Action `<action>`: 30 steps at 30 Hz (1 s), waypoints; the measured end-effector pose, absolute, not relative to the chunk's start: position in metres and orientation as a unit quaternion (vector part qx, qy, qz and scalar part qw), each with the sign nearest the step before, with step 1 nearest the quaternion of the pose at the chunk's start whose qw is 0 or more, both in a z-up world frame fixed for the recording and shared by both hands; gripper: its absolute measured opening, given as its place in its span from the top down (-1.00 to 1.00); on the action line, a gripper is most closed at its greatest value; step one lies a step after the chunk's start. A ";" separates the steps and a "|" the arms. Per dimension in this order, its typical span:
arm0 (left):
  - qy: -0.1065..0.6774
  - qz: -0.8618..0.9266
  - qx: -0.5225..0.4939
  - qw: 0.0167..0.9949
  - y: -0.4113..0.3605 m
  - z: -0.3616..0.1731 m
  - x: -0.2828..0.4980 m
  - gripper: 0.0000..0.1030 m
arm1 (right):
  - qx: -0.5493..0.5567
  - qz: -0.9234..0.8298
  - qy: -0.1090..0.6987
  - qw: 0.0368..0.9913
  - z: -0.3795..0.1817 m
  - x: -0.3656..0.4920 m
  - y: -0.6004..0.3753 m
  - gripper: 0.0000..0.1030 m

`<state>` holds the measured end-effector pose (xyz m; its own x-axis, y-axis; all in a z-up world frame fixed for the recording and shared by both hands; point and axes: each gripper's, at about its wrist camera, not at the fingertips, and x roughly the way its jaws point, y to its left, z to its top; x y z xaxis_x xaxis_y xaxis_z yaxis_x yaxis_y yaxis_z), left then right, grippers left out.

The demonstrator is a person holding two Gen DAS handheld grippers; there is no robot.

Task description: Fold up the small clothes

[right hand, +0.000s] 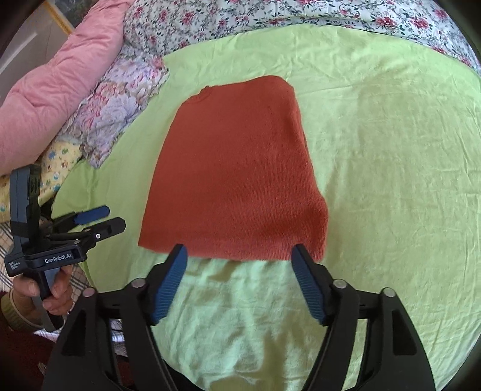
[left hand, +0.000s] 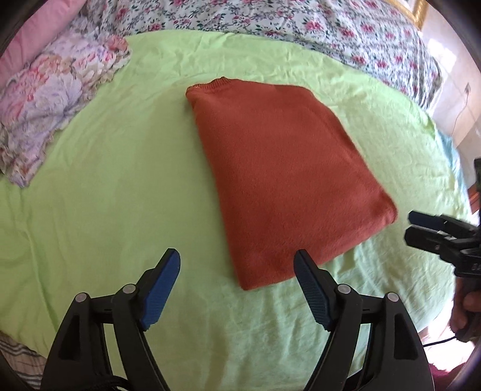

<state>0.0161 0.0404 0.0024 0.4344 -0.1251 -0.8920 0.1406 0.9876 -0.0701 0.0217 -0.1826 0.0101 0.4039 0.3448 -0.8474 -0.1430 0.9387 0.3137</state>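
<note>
A rust-orange knit sweater (left hand: pixel 285 180) lies folded into a flat rectangle on a light green sheet (left hand: pixel 120 180), its ribbed collar at the far end. In the left wrist view my left gripper (left hand: pixel 237 254) hovers open over the sweater's near corner, its blue pads clear of the cloth. My right gripper (left hand: pixel 411 225) shows at the right edge, just off the sweater's right corner. In the right wrist view the sweater (right hand: pixel 237 180) fills the middle. My right gripper (right hand: pixel 239 249) stands open at its near hem, holding nothing. My left gripper (right hand: pixel 115 217) is at the left, held by a hand (right hand: pixel 45 288).
A floral pillow (left hand: pixel 54 99) lies at the far left of the green sheet, with a pink quilt (right hand: pixel 60 90) behind it. A flowered bedspread (left hand: pixel 300 27) runs along the far side. The bed's edge drops off at the right (left hand: pixel 451 168) and at the near left (right hand: pixel 75 270).
</note>
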 end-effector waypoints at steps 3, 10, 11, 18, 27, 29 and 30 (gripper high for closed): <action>0.528 -0.066 0.039 0.846 0.036 -0.002 0.003 -0.58 | 0.081 0.151 0.528 0.831 0.008 0.012 -0.178 -0.60; 0.512 -0.032 0.080 0.855 0.037 0.006 -0.018 -0.63 | 0.032 0.153 0.503 0.850 0.018 -0.007 -0.169 -0.67; 0.507 -0.030 0.082 0.857 0.037 0.008 -0.020 -0.64 | 0.029 0.155 0.489 0.858 0.022 -0.010 -0.168 -0.73; 0.496 -0.032 0.084 0.863 0.036 0.008 -0.013 -0.69 | 0.021 0.152 0.469 0.870 0.019 -0.013 -0.160 -0.95; 0.511 -0.010 0.102 0.853 0.030 -0.003 0.006 -0.70 | 0.033 0.148 0.490 0.858 -0.002 0.002 -0.151 -0.95; 0.513 -0.009 0.100 0.852 0.030 -0.004 0.007 -0.70 | 0.034 0.148 0.492 0.857 -0.003 0.006 -0.150 -0.95; 0.514 -0.008 0.100 0.852 0.030 -0.005 0.008 -0.70 | 0.034 0.147 0.492 0.857 -0.003 0.008 -0.150 -0.95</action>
<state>0.0084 0.0300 -0.0047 0.4706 0.0895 -0.8778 0.1162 0.9799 0.1622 0.0078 -0.1496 -0.0026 0.4726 0.2856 -0.8337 -0.2192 0.9544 0.2027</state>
